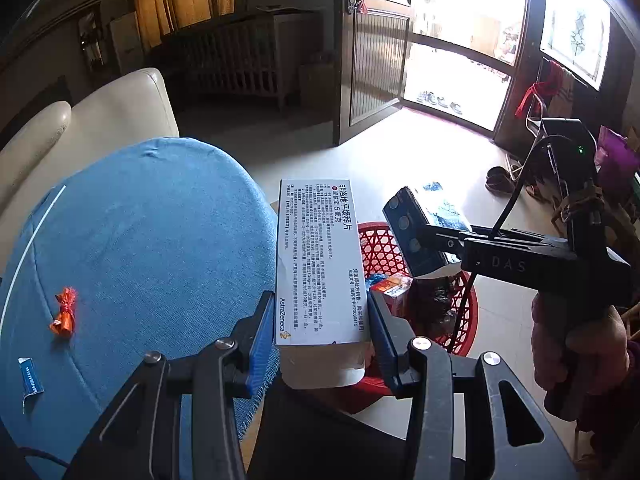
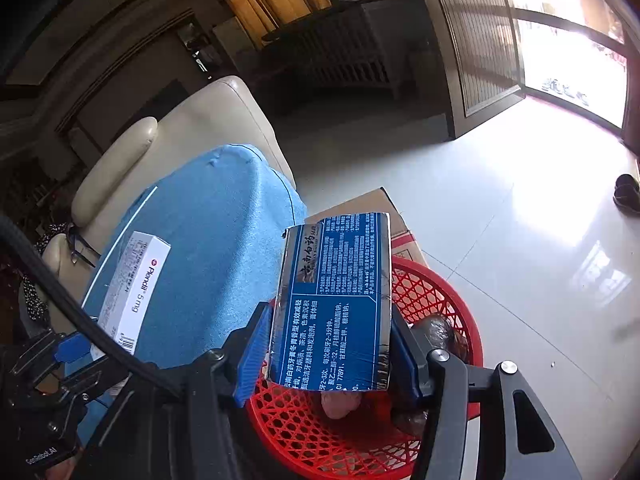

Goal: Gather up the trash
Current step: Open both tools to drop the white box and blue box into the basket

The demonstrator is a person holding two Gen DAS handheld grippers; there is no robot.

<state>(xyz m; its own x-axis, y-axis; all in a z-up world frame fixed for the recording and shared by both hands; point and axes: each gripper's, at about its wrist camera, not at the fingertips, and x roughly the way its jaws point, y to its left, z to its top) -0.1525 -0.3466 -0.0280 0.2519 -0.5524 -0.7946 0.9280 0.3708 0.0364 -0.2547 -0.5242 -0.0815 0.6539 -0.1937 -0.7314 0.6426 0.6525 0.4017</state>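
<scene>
My left gripper (image 1: 320,332) is shut on a white medicine box (image 1: 320,256), which sticks out forward past the edge of the blue-clothed table (image 1: 160,240), partly over the red mesh basket (image 1: 466,304). My right gripper (image 2: 332,352) is shut on a blue and silver toothpaste box (image 2: 340,292), held above the red basket (image 2: 440,292). The left wrist view shows that right gripper (image 1: 430,240) with its blue box (image 1: 412,232) over the basket. The right wrist view shows the white box (image 2: 136,288) and the left gripper (image 2: 92,350) over the cloth. An orange candy wrapper (image 1: 64,312) and a small blue packet (image 1: 30,376) lie on the cloth.
The basket holds an orange carton (image 1: 394,286) and a dark bag (image 1: 436,304). A cardboard box (image 2: 400,236) stands behind the basket. A cream sofa (image 1: 100,120) backs the table. Shoes (image 2: 626,192) lie on the pale tiled floor near the open door (image 1: 376,60).
</scene>
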